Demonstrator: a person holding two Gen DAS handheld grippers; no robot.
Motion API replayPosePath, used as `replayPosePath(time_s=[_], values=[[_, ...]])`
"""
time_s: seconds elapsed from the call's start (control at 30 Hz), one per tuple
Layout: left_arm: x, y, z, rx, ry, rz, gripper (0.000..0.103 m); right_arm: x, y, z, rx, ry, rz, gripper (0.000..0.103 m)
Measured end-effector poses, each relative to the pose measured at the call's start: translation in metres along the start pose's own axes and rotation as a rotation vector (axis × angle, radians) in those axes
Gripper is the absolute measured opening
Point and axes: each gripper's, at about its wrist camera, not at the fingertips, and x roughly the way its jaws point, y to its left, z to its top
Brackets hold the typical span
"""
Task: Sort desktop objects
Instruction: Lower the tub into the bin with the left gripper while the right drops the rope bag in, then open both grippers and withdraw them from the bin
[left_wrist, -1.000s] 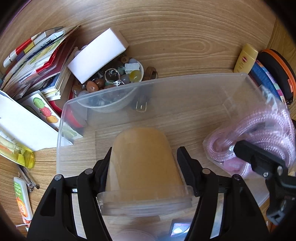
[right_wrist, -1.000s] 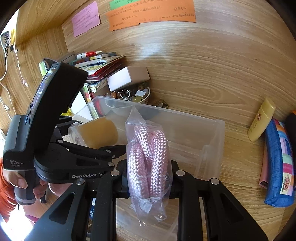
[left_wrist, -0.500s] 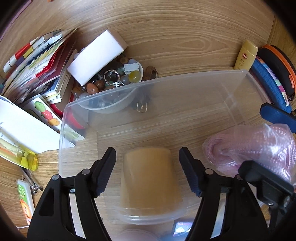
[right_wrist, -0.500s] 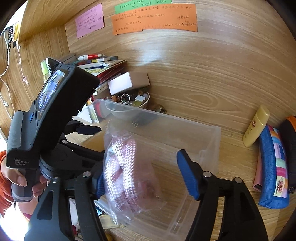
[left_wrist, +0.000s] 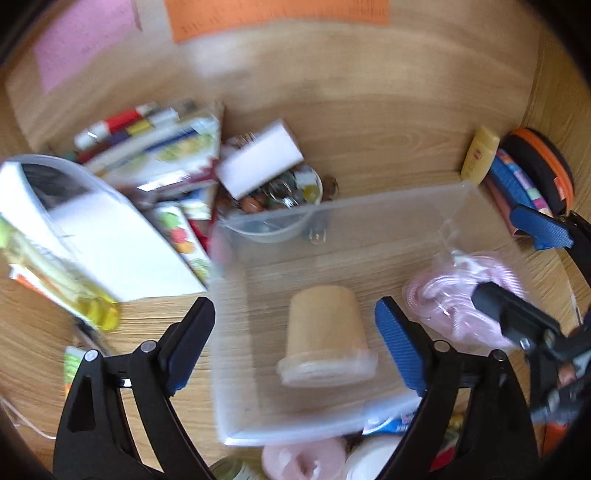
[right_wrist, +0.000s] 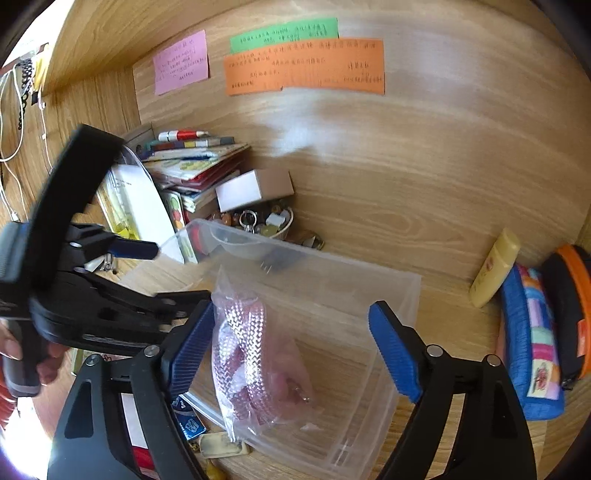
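Note:
A clear plastic bin stands on the wooden desk. Inside it a tan lidded cup lies free on the bottom. My left gripper hangs above the cup with its jaws opening and its pads well clear of it. A bagged pink rope rests in the bin's right part. My right gripper straddles the bag with its jaws opening. The bag leans close to the left pad, and neither pad squeezes it.
Behind the bin sit a bowl of trinkets, a white box and a stack of books. A yellow bottle and a blue pencil case lie to the right. Small items crowd the near edge.
The left gripper let go of the cup, widened and lifted back from it. The right gripper opened off the rope bag, which now sits in the bin.

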Motion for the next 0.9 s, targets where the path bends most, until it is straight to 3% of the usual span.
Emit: replayPosePath(time_s=[0.07,0.17,0.37,0.5,0.9], values=[[-0.025,0.002,-0.01,-0.006,-0.04,0.011,0.094,-0.005,0.001,0.003,-0.004,-0.01,-0.009,0.084],[-0.034,0.009,0.0,-0.016,-0.084,0.006,0.095,-0.015,0.003,0.009,-0.004,-0.03,-0.024,0.086],[-0.063,0.023,-0.024,-0.042,-0.16,-0.006,0.098,-0.048,0.01,0.017,-0.01,-0.078,-0.071,0.09],[-0.088,0.033,-0.041,-0.055,-0.192,0.003,0.099,-0.074,0.017,0.015,-0.014,-0.12,-0.098,0.103],[-0.071,0.059,-0.097,-0.111,-0.124,-0.011,0.1,-0.124,0.036,-0.023,-0.012,-0.154,-0.162,0.103]])
